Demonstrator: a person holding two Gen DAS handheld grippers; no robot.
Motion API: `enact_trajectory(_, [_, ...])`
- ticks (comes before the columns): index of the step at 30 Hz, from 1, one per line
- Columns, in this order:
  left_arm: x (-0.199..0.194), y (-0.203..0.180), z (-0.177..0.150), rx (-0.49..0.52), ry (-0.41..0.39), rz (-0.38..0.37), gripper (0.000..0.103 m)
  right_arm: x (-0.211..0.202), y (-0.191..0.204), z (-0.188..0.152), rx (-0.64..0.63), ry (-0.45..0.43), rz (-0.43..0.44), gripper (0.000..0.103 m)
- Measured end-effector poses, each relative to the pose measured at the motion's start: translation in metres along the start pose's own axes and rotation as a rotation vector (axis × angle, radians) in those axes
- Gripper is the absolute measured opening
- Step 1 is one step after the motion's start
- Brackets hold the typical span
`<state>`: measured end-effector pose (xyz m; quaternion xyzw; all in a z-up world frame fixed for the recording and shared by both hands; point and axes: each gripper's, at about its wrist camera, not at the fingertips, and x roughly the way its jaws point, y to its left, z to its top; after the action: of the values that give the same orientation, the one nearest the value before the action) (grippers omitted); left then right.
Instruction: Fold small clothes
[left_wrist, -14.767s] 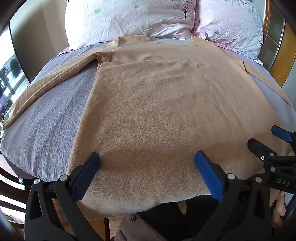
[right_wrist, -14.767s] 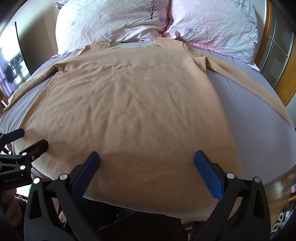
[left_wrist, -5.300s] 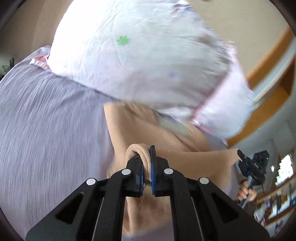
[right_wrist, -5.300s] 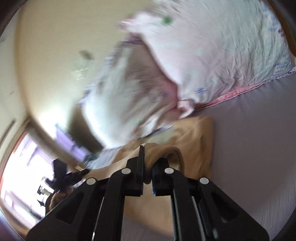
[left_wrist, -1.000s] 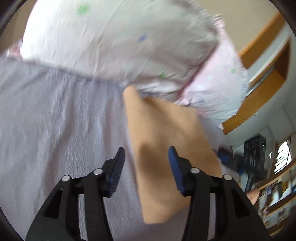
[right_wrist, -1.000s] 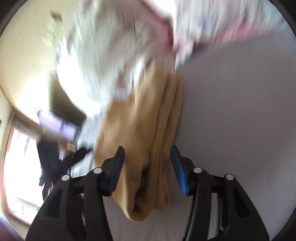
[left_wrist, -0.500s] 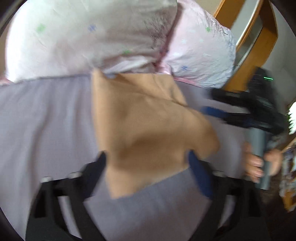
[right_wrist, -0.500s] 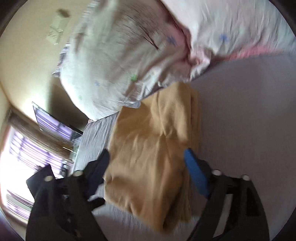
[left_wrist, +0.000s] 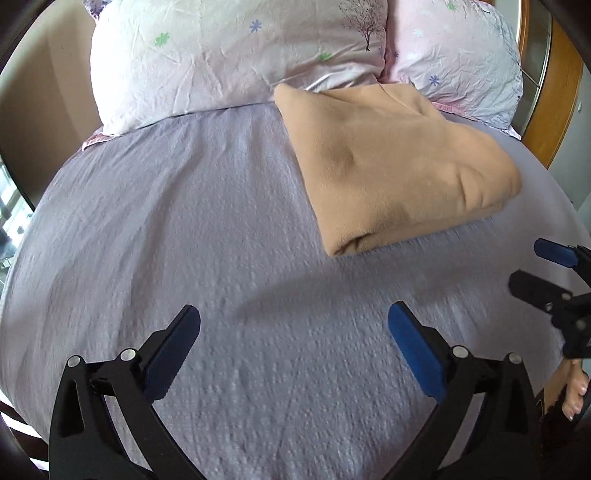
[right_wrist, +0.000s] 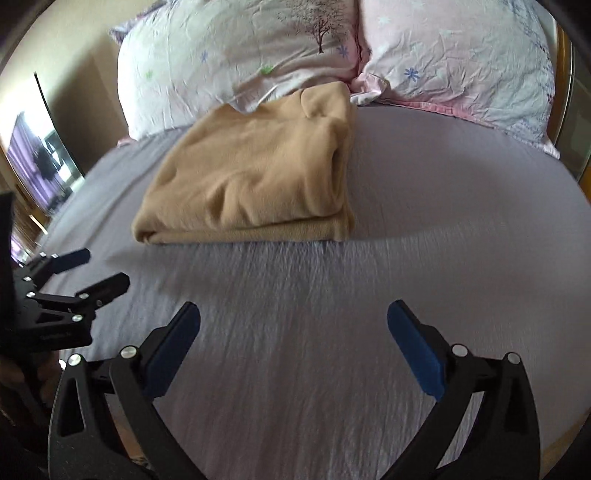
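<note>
A tan long-sleeved top (left_wrist: 391, 158) lies folded into a thick rectangle on the lilac bedsheet (left_wrist: 207, 240), its far edge against the pillows. It also shows in the right wrist view (right_wrist: 258, 170). My left gripper (left_wrist: 293, 328) is open and empty, well short of the folded top. My right gripper (right_wrist: 293, 328) is open and empty, also held back over bare sheet. Each gripper appears at the edge of the other's view, the right one (left_wrist: 546, 273) and the left one (right_wrist: 85, 273).
Two floral pillows (left_wrist: 236, 48) (left_wrist: 461, 51) lie at the head of the bed. A wooden frame (left_wrist: 554, 92) stands at the right. A dark screen (right_wrist: 48, 155) and a window lie off the bed's left side.
Both grippers have pulled back from the folded top toward the foot of the bed and opened wider. The top now lies still, released, near the pillows.
</note>
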<state>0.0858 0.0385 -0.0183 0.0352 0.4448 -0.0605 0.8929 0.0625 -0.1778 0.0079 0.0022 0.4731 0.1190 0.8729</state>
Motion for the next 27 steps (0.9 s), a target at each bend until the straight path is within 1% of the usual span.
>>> enact_trajectory(2, [0.006,-0.003,0.001,0.003,0.015,0.004,0.102,0.003,0.005,-0.003,-0.011,0.006,-0.003,0.101])
enact_trajectory(5, [0.008,-0.008,0.001,0.018,0.014,0.019,0.102,0.006,0.012,-0.003,-0.035,0.010,-0.040,0.101])
enact_trajectory(9, [0.008,-0.008,0.001,0.018,0.024,0.009,0.102,0.014,0.016,-0.005,-0.047,0.036,-0.053,0.101])
enact_trajectory(12, [0.007,-0.008,0.001,0.022,0.022,0.008,0.102,0.016,0.021,-0.007,-0.072,0.037,-0.082,0.101])
enact_trajectory(19, [0.005,-0.009,-0.002,0.039,-0.004,-0.004,0.102,0.016,0.021,-0.007,-0.076,0.034,-0.087,0.101])
enact_trajectory(27, [0.005,-0.008,-0.002,0.041,-0.011,-0.008,0.102,0.016,0.021,-0.006,-0.077,0.035,-0.088,0.101])
